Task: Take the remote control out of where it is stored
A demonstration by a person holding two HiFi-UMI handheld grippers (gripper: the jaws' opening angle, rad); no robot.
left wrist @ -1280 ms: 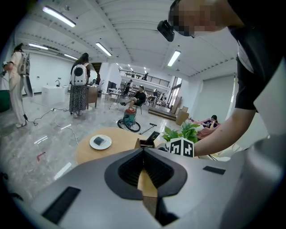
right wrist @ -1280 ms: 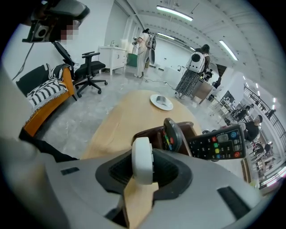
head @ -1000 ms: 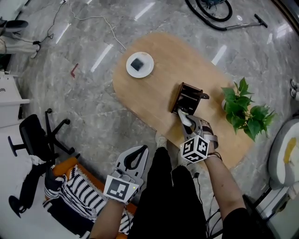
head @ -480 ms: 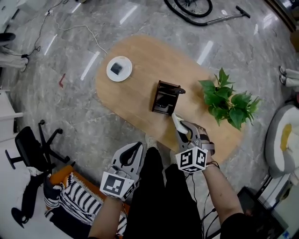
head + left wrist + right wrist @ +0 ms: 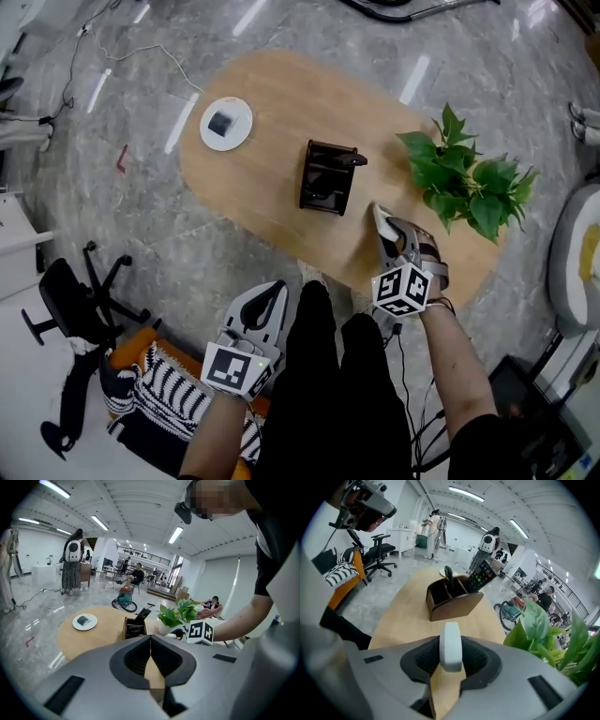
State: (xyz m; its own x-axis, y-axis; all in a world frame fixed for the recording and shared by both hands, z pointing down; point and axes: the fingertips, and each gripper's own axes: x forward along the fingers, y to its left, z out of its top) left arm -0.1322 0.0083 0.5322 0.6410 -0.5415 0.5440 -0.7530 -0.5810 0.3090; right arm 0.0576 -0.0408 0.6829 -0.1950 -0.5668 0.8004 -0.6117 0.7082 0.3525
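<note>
Right now two grippers are in view. The right gripper (image 5: 450, 665) has its fingers (image 5: 425, 660) clamped on one slim white remote (image 5: 451, 644), which stands up between them with its far end poking out past the fingertips, above the wooden surface (image 5: 272, 94). Whether that end touches the wood cannot be told.

Straight ahead of these fingers, apart from the remote, stands one dark brown holder (image 5: 454, 604) with open compartments. Two dark things sit in it: one black remote (image 5: 480, 579) with coloured buttons leaning out of the far side, and one slim dark piece (image 5: 448, 576) standing upright beside it. To the right of the fingers, close by, is one leafy potted plant (image 5: 464, 183). Well beyond the holder and off to the left lies one white plate (image 5: 226, 124) carrying one small dark object (image 5: 222, 123).

The left gripper (image 5: 150, 654) has its fingers (image 5: 133, 658) pressed together with nothing between them. It hangs off the near edge of the surface, with the holder, the plate and the plant all ahead of its fingertips.
</note>
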